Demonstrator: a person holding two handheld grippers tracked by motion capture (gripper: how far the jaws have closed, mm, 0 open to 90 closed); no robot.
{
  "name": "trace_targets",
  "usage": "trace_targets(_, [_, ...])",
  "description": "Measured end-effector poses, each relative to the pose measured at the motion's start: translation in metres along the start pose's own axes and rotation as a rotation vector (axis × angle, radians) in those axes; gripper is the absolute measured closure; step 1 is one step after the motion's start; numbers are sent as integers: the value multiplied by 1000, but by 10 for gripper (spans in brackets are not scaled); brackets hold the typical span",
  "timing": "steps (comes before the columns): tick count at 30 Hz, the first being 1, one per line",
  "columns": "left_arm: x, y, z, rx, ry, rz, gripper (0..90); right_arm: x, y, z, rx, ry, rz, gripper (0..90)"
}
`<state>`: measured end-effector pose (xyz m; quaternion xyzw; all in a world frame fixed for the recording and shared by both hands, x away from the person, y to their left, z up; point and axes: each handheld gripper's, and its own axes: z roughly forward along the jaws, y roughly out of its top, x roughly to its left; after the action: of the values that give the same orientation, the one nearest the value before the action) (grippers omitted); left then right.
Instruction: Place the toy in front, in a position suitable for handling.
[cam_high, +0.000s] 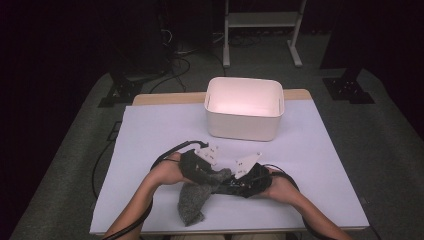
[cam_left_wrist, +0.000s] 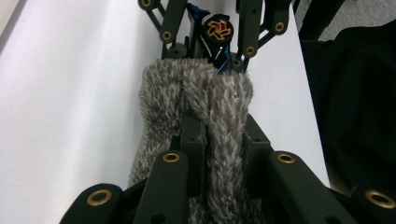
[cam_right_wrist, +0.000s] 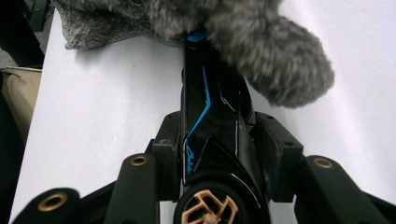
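Note:
A grey fuzzy cloth (cam_high: 192, 202) hangs over the table's near edge, its upper part bunched between my two grippers. In the left gripper view my left gripper (cam_left_wrist: 219, 126) is shut on a fold of this cloth (cam_left_wrist: 196, 88). A black item with blue lines and a gold-spoked wheel (cam_right_wrist: 210, 102) lies lengthwise between the jaws of my right gripper (cam_right_wrist: 219, 135), which clamp its sides. Its far end goes under the fuzzy cloth (cam_right_wrist: 271, 60). In the high view the left gripper (cam_high: 212, 177) and right gripper (cam_high: 230, 184) face each other, tips nearly meeting.
A white open bin (cam_high: 244, 125) stands at the back centre of the white table (cam_high: 150, 150), well beyond the hands. Cables trail from both grippers. Stands and wires sit on the dark floor behind the table.

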<state>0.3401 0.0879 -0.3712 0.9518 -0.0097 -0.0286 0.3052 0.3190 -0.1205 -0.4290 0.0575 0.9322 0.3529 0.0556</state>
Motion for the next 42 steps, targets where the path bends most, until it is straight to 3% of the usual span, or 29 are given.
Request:
trace_targets(3, [1, -4, -6, 6, 18, -3, 762, -2, -4, -6, -10, 9, 15, 562])
trace_targets(8, [9, -24, -30, 42, 68, -67, 762, -3, -13, -17, -16, 7, 35, 566])
trace_targets(14, [14, -53, -60, 77, 122, -131, 762, 0, -15, -18, -23, -10, 26, 566])
trace_targets(19, [15, -75, -93, 73, 169, -178, 762, 0, -16, -19, -21, -7, 38, 566])
trace_targets(26, [12, -89, -147, 81, 283, -212, 761, -1, -15, -19, -15, -8, 38, 565])
trace_targets(29, [9, -93, -160, 73, 312, -223, 761, -1, -15, -19, -18, -7, 42, 565])
trace_targets(31, [8, -96, -160, 68, 314, -230, 760, -1, -15, -19, -19, -6, 45, 565])
trace_targets(34, [9, -104, -146, 76, 306, -243, 745, -1, -15, -19, -19, -6, 47, 564])
trace_targets(39, [11, -126, -87, 39, 225, -274, 701, 1, -14, -19, -13, -11, 63, 559])
trace_targets(40, [11, -126, -87, 39, 225, -274, 684, 1, -14, -19, -13, -11, 63, 559])
trace_targets(42, [6, -129, -61, 6, 166, -271, 639, 3, -13, -19, -4, -9, 86, 545])
